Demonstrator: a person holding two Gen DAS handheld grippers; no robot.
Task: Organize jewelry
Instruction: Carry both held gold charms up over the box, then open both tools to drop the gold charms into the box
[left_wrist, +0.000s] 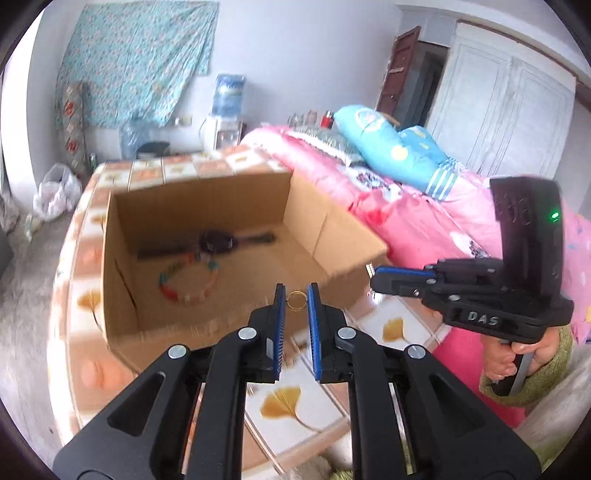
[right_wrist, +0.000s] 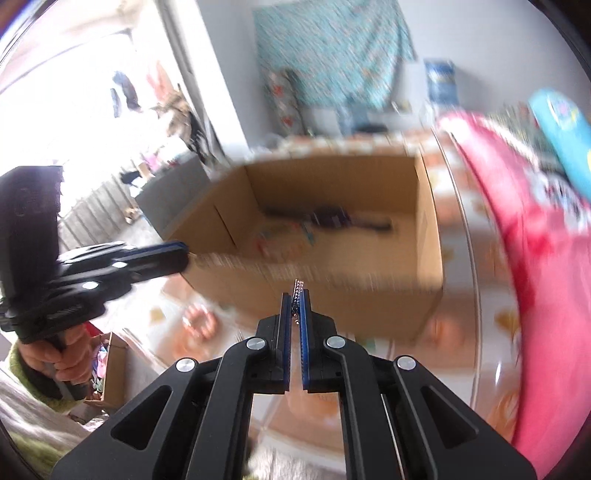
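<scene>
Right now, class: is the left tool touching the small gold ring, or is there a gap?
Touching. The left wrist view shows the gold ring spanning the left tool, its sides meeting both blue pads, in front of the cardboard box.

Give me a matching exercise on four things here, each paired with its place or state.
Things:
1. gold ring
2. beaded bracelet
3. sparkly chain
4. cardboard box

Places or states:
A. lying inside the box
B. pinched in the right gripper
C. standing open on the tiled table
D. held between the left gripper pads

Pairs: 1-D, 2-A, 3-B, 4-C
</scene>
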